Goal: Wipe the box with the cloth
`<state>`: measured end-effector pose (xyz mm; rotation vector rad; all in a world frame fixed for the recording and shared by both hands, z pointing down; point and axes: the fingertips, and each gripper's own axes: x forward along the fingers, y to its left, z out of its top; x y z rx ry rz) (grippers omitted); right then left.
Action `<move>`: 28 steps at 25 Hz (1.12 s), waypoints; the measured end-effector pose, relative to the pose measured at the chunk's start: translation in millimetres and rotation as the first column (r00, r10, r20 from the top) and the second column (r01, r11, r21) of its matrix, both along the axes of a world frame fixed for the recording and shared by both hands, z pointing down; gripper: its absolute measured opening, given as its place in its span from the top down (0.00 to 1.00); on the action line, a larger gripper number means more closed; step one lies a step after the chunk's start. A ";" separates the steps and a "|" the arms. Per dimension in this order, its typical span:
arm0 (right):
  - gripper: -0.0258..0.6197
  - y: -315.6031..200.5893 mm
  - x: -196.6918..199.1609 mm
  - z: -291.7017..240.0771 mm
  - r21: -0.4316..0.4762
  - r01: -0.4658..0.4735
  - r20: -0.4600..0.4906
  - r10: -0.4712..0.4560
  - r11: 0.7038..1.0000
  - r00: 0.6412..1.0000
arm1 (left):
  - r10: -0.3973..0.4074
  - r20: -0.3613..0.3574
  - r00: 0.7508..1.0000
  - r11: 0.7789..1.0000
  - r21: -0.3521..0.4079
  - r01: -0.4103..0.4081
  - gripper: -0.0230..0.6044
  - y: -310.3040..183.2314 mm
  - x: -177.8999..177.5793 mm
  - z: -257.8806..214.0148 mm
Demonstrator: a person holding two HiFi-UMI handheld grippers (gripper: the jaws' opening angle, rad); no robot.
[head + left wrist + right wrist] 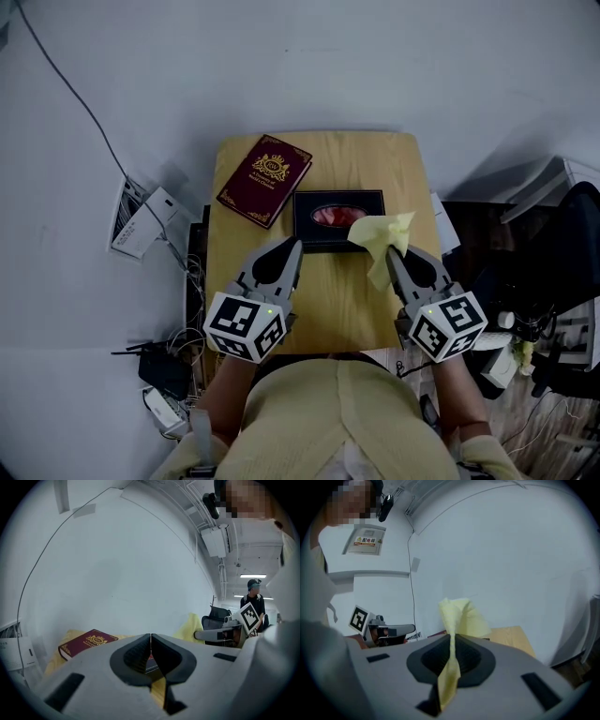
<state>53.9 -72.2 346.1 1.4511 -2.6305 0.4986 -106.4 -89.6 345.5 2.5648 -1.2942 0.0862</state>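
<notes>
A black box (338,220) with a red oval opening on top lies at the middle of the small wooden table (356,300). My right gripper (393,250) is shut on a yellow cloth (382,237), which hangs beside the box's right end. In the right gripper view the yellow cloth (459,618) stands up from between the closed jaws of the right gripper (453,635). My left gripper (295,246) is shut with nothing in it, just in front of the box's left part. The left gripper (150,635) shows its jaws pressed together in its own view, with the box's edge behind them.
A dark red book (264,180) with gold print lies at the table's back left, also seen as the book (86,642) in the left gripper view. Cables and white devices (141,220) lie on the floor to the left. A dark chair and clutter (553,309) stand to the right.
</notes>
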 end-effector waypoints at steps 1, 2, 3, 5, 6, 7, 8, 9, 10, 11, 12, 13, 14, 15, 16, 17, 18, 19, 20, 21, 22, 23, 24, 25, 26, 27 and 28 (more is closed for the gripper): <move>0.90 2.4 -3.4 1.5 -0.004 0.007 -0.002 -0.007 1.000 1.000 | -0.003 0.004 1.000 1.000 0.000 0.003 0.93 2.1 -0.7 1.1; 0.90 4.4 -6.6 3.4 -0.009 0.013 -0.001 -0.013 1.000 1.000 | -0.008 0.010 1.000 1.000 0.002 0.008 0.93 3.7 -1.8 2.4; 0.90 6.0 -9.8 5.4 -0.016 0.018 0.004 -0.018 1.000 1.000 | -0.014 0.016 1.000 1.000 0.002 0.014 0.93 4.9 -3.1 4.1; 0.90 8.8 -16.3 9.2 -0.032 0.026 0.024 -0.025 0.999 0.999 | -0.023 0.024 0.999 1.000 -0.005 0.023 0.93 7.6 -5.2 8.6; 0.90 10.0 -19.7 10.8 -0.041 0.029 0.037 -0.028 0.999 0.999 | -0.024 0.023 0.999 1.000 -0.012 0.024 0.93 9.2 -5.3 11.0; 0.90 11.2 -23.0 12.1 -0.050 0.033 0.048 -0.030 0.998 0.998 | -0.022 0.021 1.000 1.000 -0.021 0.023 0.93 10.8 -4.9 13.2; 0.90 12.3 -26.4 13.4 -0.057 0.036 0.054 -0.033 0.998 0.998 | -0.020 0.020 1.000 0.999 -0.028 0.021 0.93 12.5 -4.3 15.1; 0.90 13.4 -30.1 14.7 -0.063 0.041 0.058 -0.037 0.997 0.998 | -0.018 0.020 1.000 0.999 -0.034 0.019 0.93 14.1 -4.0 17.1; 0.90 14.5 -34.0 16.4 -0.068 0.047 0.059 -0.043 0.997 0.997 | -0.017 0.022 1.000 0.999 -0.040 0.018 0.93 15.3 -4.4 19.1; 0.90 15.7 -38.0 18.5 -0.074 0.053 0.061 -0.049 0.996 0.997 | -0.016 0.025 1.000 0.999 -0.047 0.017 0.93 16.4 -5.2 21.1; 0.90 17.2 -41.8 20.6 -0.080 0.061 0.065 -0.056 0.995 0.996 | -0.017 0.028 0.999 0.998 -0.053 0.019 0.93 17.3 -6.2 23.1; 0.90 18.9 -45.4 22.4 -0.087 0.069 0.072 -0.063 0.994 0.995 | -0.020 0.030 0.999 0.998 -0.059 0.021 0.93 18.3 -7.3 24.8; 0.90 20.9 -48.8 23.9 -0.095 0.078 0.081 -0.070 0.992 0.994 | -0.022 0.031 0.999 0.998 -0.063 0.024 0.93 19.4 -8.4 26.2; 0.90 22.9 -52.0 25.2 -0.102 0.087 0.089 -0.078 0.991 0.993 | -0.025 0.033 0.999 0.998 -0.065 0.027 0.93 20.6 -9.6 27.2; 0.90 24.7 -55.0 26.6 -0.107 0.094 0.093 -0.084 0.990 0.992 | -0.028 0.034 0.999 0.997 -0.066 0.030 0.93 21.7 -10.7 28.0; 0.90 26.1 -57.5 28.1 -0.110 0.101 0.091 -0.091 0.989 0.992 | -0.030 0.035 0.999 0.997 -0.067 0.032 0.93 22.6 -11.7 28.5; 0.90 27.3 -59.6 29.8 -0.112 0.106 0.085 -0.097 0.988 0.992 | -0.032 0.036 0.999 0.997 -0.067 0.035 0.93 23.2 -12.5 28.9; 0.90 28.5 -61.4 31.6 -0.114 0.110 0.077 -0.102 0.987 0.992 | -0.034 0.036 0.999 0.997 -0.068 0.037 0.93 23.8 -13.5 29.5; 0.90 29.8 -63.0 33.5 -0.115 0.114 0.070 -0.107 0.987 0.992 | -0.037 0.037 0.999 0.997 -0.069 0.040 0.93 24.4 -14.7 30.2; 0.90 31.1 -64.2 35.3 -0.117 0.118 0.064 -0.111 0.986 0.992 | -0.040 0.037 0.998 0.997 -0.071 0.043 0.93 25.0 -15.7 30.9; 0.90 32.2 -65.1 36.9 -0.118 0.120 0.060 -0.113 0.986 0.992 | -0.043 0.038 0.998 0.996 -0.072 0.046 0.93 25.5 -16.5 31.5; 0.90 33.0 -65.4 38.4 -0.121 0.121 0.058 -0.115 0.985 0.992 | -0.045 0.038 0.998 0.996 -0.072 0.047 0.93 25.9 -16.8 32.1; 0.90 33.5 -65.4 39.9 -0.124 0.121 0.057 -0.114 0.985 0.992 | -0.045 0.040 0.998 0.996 -0.073 0.048 0.93 26.3 -16.7 32.7; 0.90 33.8 -65.2 41.4 -0.129 0.119 0.058 -0.113 0.984 0.992 | -0.045 0.042 0.998 0.996 -0.075 0.048 0.93 26.7 -16.5 33.6; 0.90 34.0 -65.0 42.5 -0.133 0.117 0.060 -0.110 0.984 0.992 | -0.045 0.045 0.998 0.996 -0.077 0.048 0.93 27.1 -16.3 34.5; 0.90 34.2 -64.7 43.2 -0.136 0.115 0.062 -0.107 0.984 0.992 | -0.044 0.046 0.998 0.996 -0.080 0.047 0.93 27.5 -16.1 35.3; 0.90 34.2 -64.6 43.4 -0.138 0.112 0.063 -0.104 0.984 0.993 | -0.042 0.047 0.998 0.996 -0.082 0.046 0.93 27.7 -15.8 35.8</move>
